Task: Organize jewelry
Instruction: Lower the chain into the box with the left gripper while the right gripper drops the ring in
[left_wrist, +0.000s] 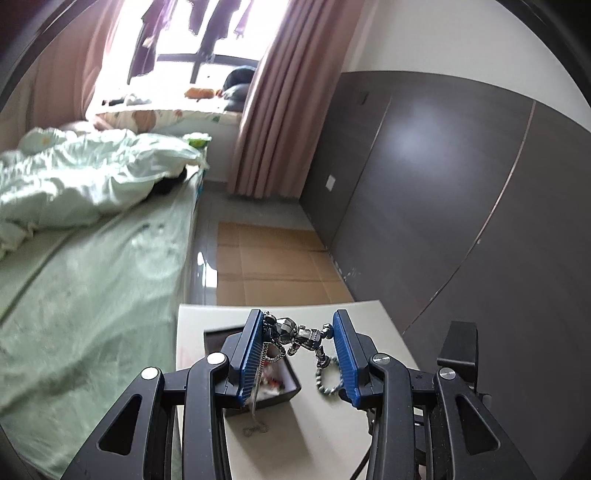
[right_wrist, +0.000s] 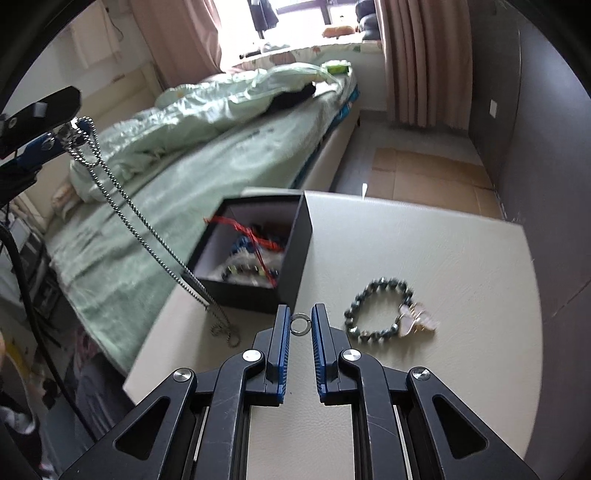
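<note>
The step in hand seems to be the lifting of two pieces at once, so that they can go into the open black box with a white lining (right_wrist: 295, 236), where red cords and beads lie already. The left gripper (left_wrist: 299, 328) has its blue pads clamped on a small silver robot-shaped pendant (left_wrist: 297, 332). Its long silver ball chain (right_wrist: 147, 236) hangs down in a slant, and the end of it rests on the pale leather-like table top (right_wrist: 443, 251), just beside the box. The right gripper (right_wrist: 300, 323) is closed, with little gap, on a small silver ring (right_wrist: 300, 324) at its fingertips.

In my judgement, the next move calls for carrying the pendant over the box and lowering it slowly, so the chain coils inside and does not drag over the edge.

A dark green bead bracelet with pale pink charms (right_wrist: 380, 310) lies on the table, near the right gripper, to the right of it and not touching it.
</note>
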